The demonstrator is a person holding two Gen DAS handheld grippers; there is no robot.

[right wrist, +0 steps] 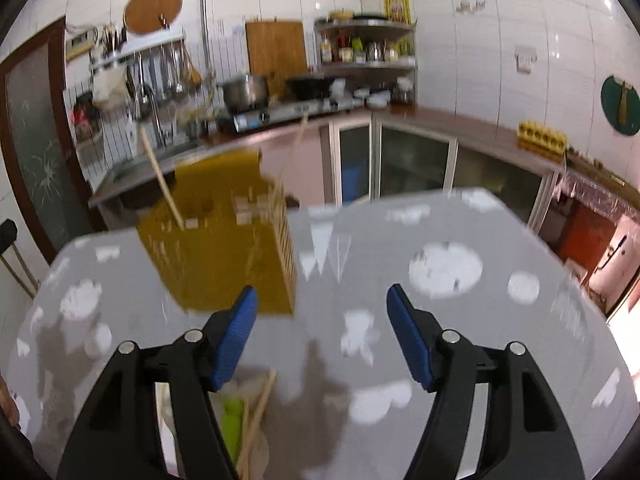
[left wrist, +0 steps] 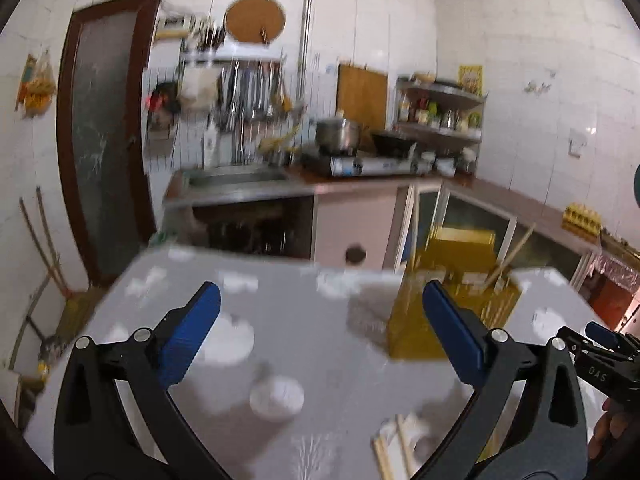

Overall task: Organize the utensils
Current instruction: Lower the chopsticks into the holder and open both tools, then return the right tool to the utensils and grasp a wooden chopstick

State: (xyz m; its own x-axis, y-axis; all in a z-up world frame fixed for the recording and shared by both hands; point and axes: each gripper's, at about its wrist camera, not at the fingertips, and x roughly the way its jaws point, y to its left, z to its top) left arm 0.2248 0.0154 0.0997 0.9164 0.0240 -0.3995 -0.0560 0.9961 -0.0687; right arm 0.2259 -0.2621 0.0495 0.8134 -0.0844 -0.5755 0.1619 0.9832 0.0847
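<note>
Two sets of my fingers, left gripper (left wrist: 320,312) and right gripper (right wrist: 322,312), are spread empty above the bench (right wrist: 480,320), the yellow utensil holder (right wrist: 216,256) at centre-left, chopsticks (right wrist: 256,416) lying bottom-centre.

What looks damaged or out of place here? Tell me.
The door glass at left is cracked in a star pattern. On the table, loose utensils lie in a heap near the front edge, outside the yellow holder, where two chopsticks lean askew.
</note>
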